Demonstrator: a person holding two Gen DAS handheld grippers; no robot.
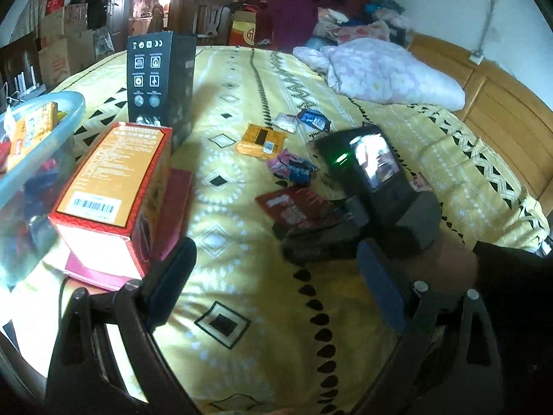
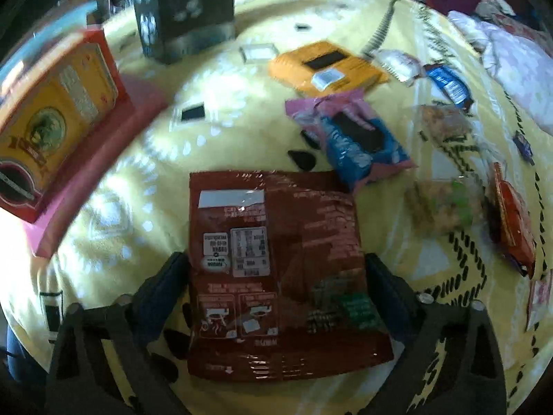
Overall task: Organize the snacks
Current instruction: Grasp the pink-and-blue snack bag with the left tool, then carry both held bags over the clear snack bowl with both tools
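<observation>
A dark red snack packet (image 2: 276, 259) lies flat on the yellow patterned bedspread (image 2: 138, 180). My right gripper (image 2: 276, 266) points down over it with a finger along each side edge; the packet shows no buckling, so I read the jaws as open around it. In the left wrist view the right gripper (image 1: 311, 231) covers part of that packet (image 1: 293, 204). My left gripper (image 1: 274, 256) hangs open and empty above the bedspread. Beyond lie a pink-and-blue packet (image 2: 352, 141), an orange packet (image 2: 328, 69), a white wrapper (image 2: 397, 62) and a blue wrapper (image 2: 447, 84).
At the left, a clear plastic tub (image 1: 41, 131) holds several snacks. Beside it a red-and-orange box (image 1: 110, 186) rests on a pink box (image 1: 179, 190), a tall black box (image 1: 159, 79) behind. Two clear snack bags (image 2: 442, 204) and an orange-red packet (image 2: 511, 218) lie right. A folded quilt (image 1: 387, 72) sits far.
</observation>
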